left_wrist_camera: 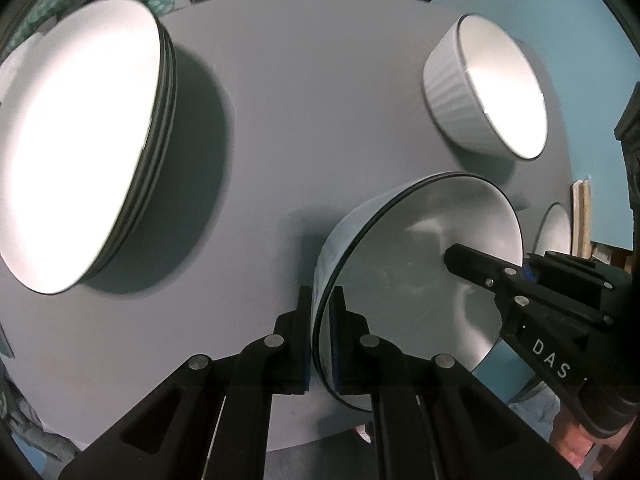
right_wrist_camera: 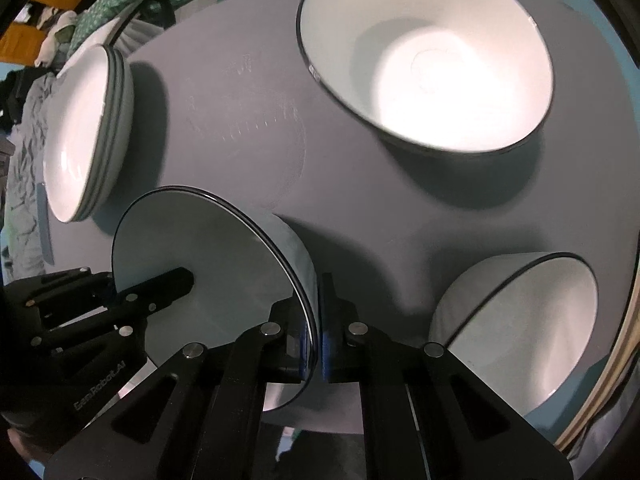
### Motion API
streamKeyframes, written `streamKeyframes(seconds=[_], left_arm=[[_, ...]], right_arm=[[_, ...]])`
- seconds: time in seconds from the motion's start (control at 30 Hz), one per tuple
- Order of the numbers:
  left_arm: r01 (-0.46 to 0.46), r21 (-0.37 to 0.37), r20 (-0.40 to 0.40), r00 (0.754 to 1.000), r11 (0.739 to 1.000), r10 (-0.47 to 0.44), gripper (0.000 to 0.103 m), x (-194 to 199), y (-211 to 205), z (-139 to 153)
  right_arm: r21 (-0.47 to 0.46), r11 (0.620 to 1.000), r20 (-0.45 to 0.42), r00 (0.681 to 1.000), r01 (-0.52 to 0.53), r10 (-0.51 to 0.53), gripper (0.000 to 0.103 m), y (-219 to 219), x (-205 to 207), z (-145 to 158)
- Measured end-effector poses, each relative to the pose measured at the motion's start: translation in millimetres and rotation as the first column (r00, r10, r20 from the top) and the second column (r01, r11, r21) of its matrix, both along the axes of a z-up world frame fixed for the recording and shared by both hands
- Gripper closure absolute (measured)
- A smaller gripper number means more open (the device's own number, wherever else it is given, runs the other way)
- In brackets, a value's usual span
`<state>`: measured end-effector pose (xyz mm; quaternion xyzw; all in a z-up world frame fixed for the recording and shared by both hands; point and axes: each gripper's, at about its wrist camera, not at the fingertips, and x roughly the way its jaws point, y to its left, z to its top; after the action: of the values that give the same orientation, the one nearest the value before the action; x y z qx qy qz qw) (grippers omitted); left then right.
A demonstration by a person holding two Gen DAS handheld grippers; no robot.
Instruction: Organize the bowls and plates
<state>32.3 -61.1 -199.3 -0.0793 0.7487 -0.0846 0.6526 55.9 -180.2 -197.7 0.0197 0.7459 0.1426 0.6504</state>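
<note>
My left gripper (left_wrist_camera: 320,332) clamps one side of the rim of a dark-rimmed white bowl (left_wrist_camera: 416,280), and my right gripper (right_wrist_camera: 318,320) pinches the opposite side. The bowl sits between them near the front edge of the round grey table (left_wrist_camera: 280,120), its mouth open upward toward both grippers. To its left stands a stack of plates (left_wrist_camera: 80,140); farther back a ribbed bowl (left_wrist_camera: 452,92); at right, another bowl (right_wrist_camera: 520,320).

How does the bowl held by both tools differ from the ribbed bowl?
The held bowl has smooth walls; the ribbed bowl has grooved ones. The left tool and right tool clamp the held bowl's rim; the ribbed bowl stands free. Both are white with dark rims.
</note>
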Motion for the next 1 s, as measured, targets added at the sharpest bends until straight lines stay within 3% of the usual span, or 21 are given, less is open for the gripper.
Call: streamKeyframes(seconds=[0.37, 0.5, 1.0], left_arm=[[0.024, -0.006, 0.086, 0.996, 1.000, -0.024, 0.096, 20.3, -5.1, 42.1], [0.040, -0.006, 0.118, 0.992, 0.999, -0.039, 0.096, 29.5, -14.1, 49.7], [0.072, 0.002, 0.148, 0.986, 0.997, -0.071, 0.096, 75.9, -62.0, 38.6]], right_arm=[[-0.002, 1.000, 0.047, 0.999, 0.022, -0.022, 0.098, -26.7, 24.9, 50.2], [-0.004, 0.999, 0.065, 0.997, 0.032, -0.032, 0.098, -17.3, 20.3, 55.7], [-0.013, 0.996, 0.102, 0.991, 0.084, -0.082, 0.097, -59.3, 64.5, 66.8]])
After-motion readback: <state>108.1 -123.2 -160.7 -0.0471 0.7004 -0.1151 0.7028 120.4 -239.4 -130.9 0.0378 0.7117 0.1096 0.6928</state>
